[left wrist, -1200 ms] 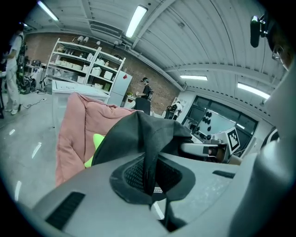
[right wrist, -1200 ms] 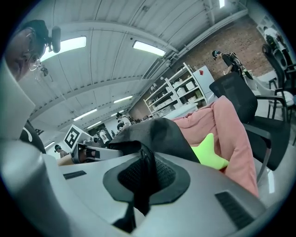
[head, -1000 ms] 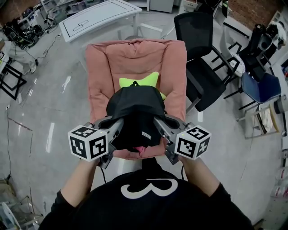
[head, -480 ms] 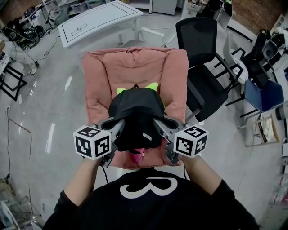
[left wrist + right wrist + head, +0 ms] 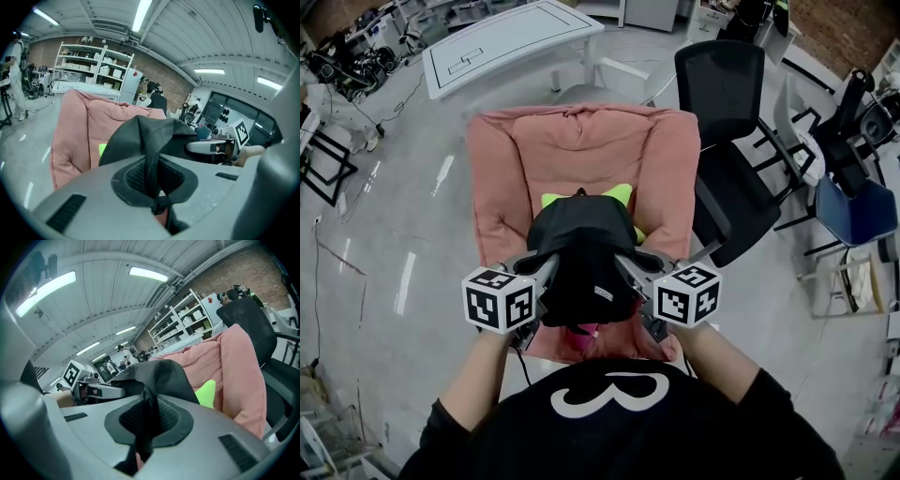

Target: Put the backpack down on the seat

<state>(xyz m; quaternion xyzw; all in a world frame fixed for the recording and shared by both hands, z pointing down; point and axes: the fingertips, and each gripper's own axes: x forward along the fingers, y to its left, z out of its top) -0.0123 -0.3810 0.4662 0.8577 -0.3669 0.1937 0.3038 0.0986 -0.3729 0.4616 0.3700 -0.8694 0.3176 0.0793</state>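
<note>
Since the earlier frame the left gripper (image 5: 540, 270) and the right gripper (image 5: 634, 268) have drawn slightly closer together. Between the two hangs one black fabric backpack (image 5: 581, 246), over the seat of one pink padded armchair (image 5: 581, 141); contact with the seat cannot be told. Each gripper's jaws are pinched tight on one fold of backpack fabric. One lime-green patch (image 5: 617, 195) shows behind the backpack. One black office chair (image 5: 731, 150) stands just beside the armchair.
</note>
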